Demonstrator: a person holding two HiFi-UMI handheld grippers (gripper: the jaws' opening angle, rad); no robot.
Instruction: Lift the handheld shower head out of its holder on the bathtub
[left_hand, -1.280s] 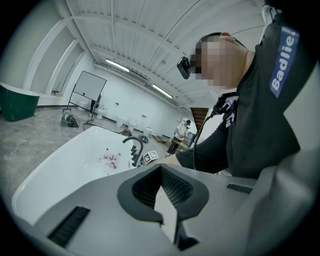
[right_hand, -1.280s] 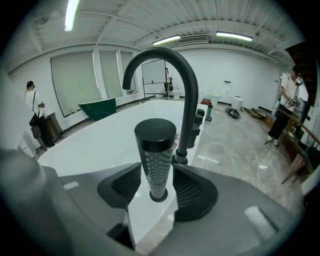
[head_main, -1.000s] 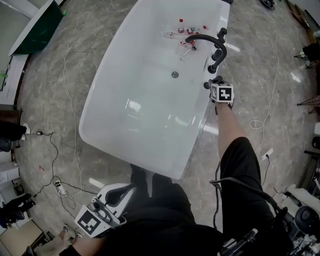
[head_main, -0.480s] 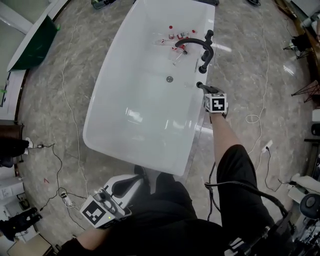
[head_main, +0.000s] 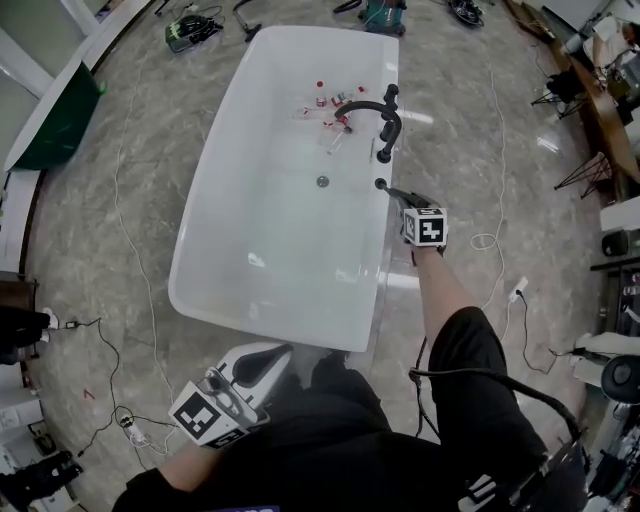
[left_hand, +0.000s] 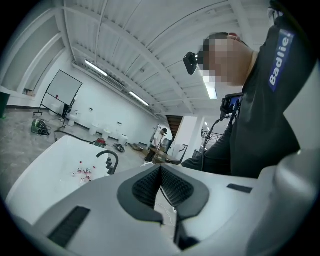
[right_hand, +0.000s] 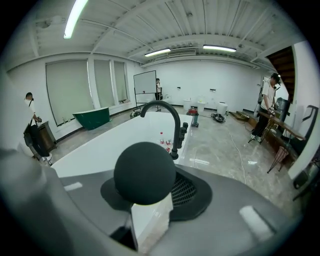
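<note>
The white bathtub (head_main: 205, 270) lies ahead on the marble floor, and its black arched faucet (head_main: 378, 110) stands on the right rim. My right gripper (head_main: 400, 196) is shut on the black handheld shower head (head_main: 383, 186), held just off the rim a short way nearer than the faucet. The right gripper view has the shower head's round black end (right_hand: 144, 172) filling the jaws of the right gripper (right_hand: 150, 196), with the faucet (right_hand: 172, 122) beyond. Low beside the person's body, my left gripper (head_main: 272, 358) is shut on nothing. In its own view the left gripper (left_hand: 160, 174) has its pads together.
Several small bottles (head_main: 325, 100) lie in the tub near the faucet. Cables (head_main: 120, 250) trail over the floor on both sides. A dark green tub (head_main: 58, 118) stands at far left. Stands and gear (head_main: 590, 120) crowd the right edge. People stand far off.
My right gripper has risen and drawn back from the faucet with the shower head in it. The left gripper has come up a little by the person's side.
</note>
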